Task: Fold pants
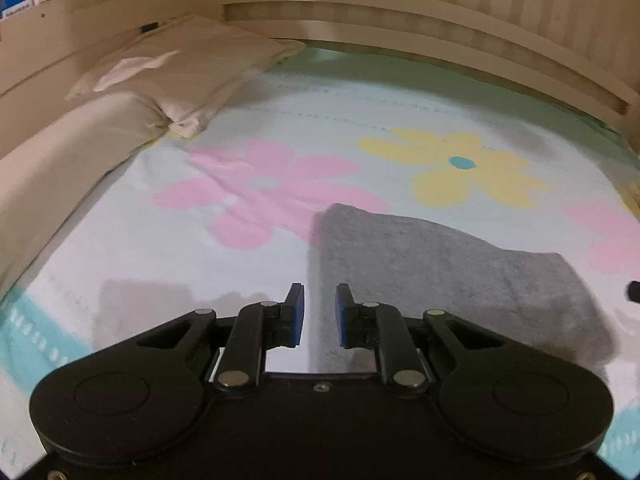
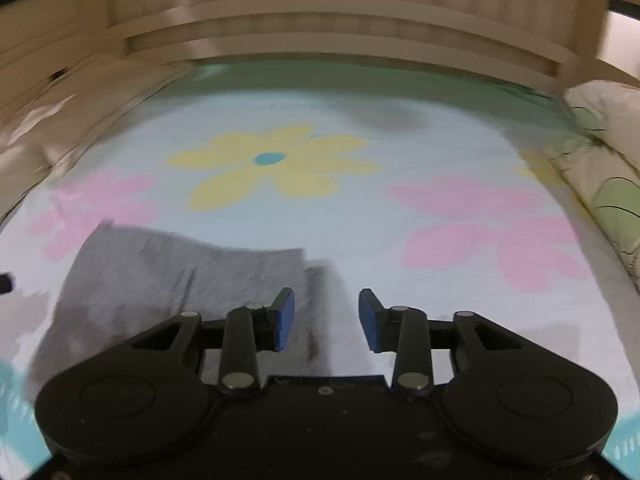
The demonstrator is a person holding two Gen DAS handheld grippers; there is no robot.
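Note:
Grey pants (image 1: 432, 268) lie folded into a flat bundle on a flowered bed sheet (image 1: 280, 128). In the left wrist view my left gripper (image 1: 320, 312) hovers above the bundle's near left edge, its blue pads a narrow gap apart with nothing between them. The right wrist view shows the same grey pants (image 2: 168, 280) at lower left on the sheet (image 2: 360, 220). My right gripper (image 2: 326, 316) hangs over the bundle's right edge, jaws apart and empty. At that view's far left edge a dark tip of the other gripper shows.
Two cream pillows (image 1: 176, 76) lie at the sheet's far left by a pale wooden bed frame (image 1: 400, 28). A patterned quilt or pillow (image 2: 604, 152) is bunched along the right side. The sheet bears pink and yellow flowers.

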